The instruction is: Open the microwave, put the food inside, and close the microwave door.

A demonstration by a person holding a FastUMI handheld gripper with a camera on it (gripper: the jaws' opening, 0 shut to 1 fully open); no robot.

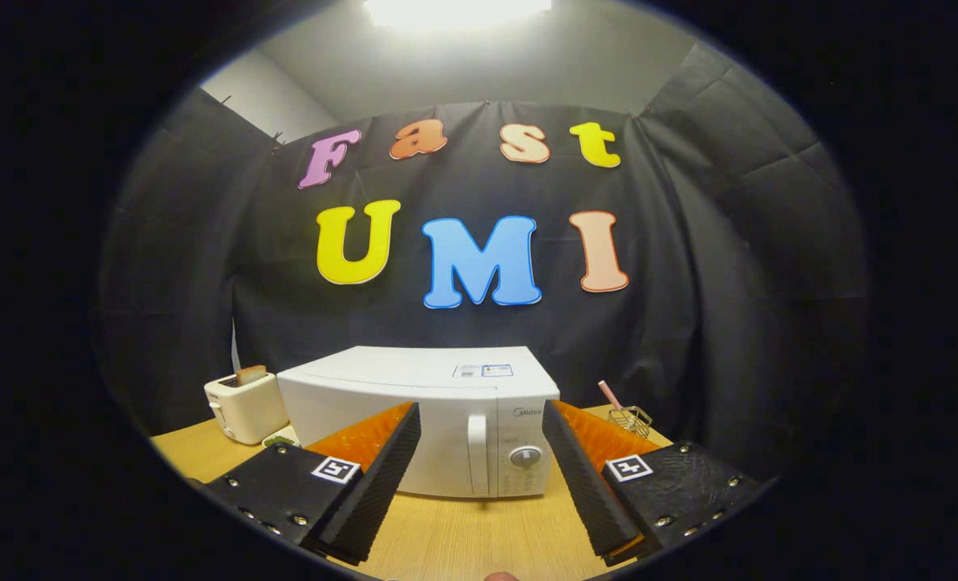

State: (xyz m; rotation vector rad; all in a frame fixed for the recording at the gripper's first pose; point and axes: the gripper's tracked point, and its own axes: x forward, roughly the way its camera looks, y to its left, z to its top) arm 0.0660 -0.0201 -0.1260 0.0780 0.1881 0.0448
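A cloth-walled demo booth: microwave (422,420) and toaster (244,406) on a wooden table (470,532).

Gripper (481,415): two wedge-shaped fingers (382,476), each tapering toward its tip; inner faces finely ribbed in close parallel ridges; outer faces ridged likewise; each finger fixed to a flat textured mounting plate (281,488) studded with small round metal screws along its edges; each plate bearing one square black-and-white fiducial marker (335,469) near the finger root; fingers set wide apart, nothing between them.
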